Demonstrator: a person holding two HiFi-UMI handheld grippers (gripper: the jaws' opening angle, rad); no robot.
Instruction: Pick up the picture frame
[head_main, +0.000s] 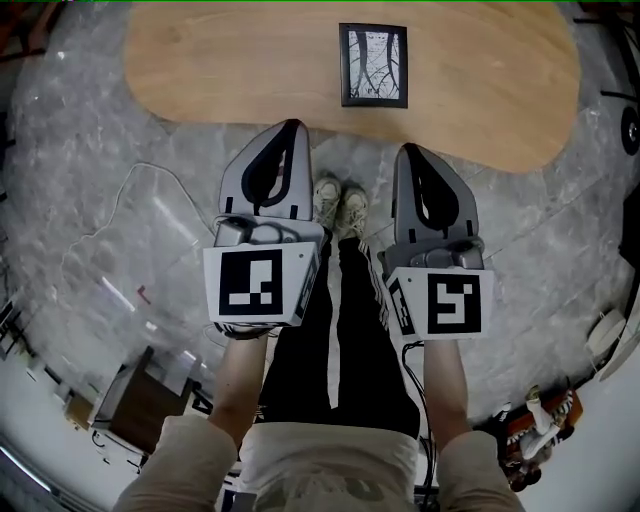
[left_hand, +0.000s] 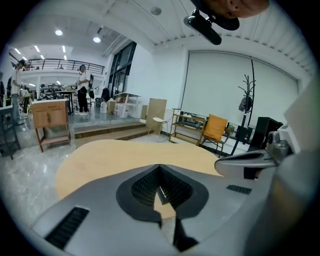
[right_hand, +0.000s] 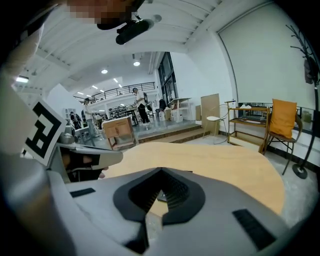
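The picture frame (head_main: 373, 65), black-edged with a pale print, lies flat on the oval wooden table (head_main: 230, 70), right of its middle. My left gripper (head_main: 291, 124) hangs at the table's near edge, left of and nearer than the frame, jaws closed together and empty. My right gripper (head_main: 409, 149) hangs just short of the near edge, below and slightly right of the frame, also shut and empty. Seen from the left gripper (left_hand: 159, 166) and from the right gripper (right_hand: 160, 170), the jaw tips meet over the tabletop (left_hand: 115, 155).
The person's shoes (head_main: 340, 205) stand on grey marble floor between the grippers. A cable (head_main: 150, 200) loops on the floor at left, and a wooden cabinet (head_main: 135, 400) sits at lower left. An orange chair (left_hand: 215, 127) and shelving stand beyond the table.
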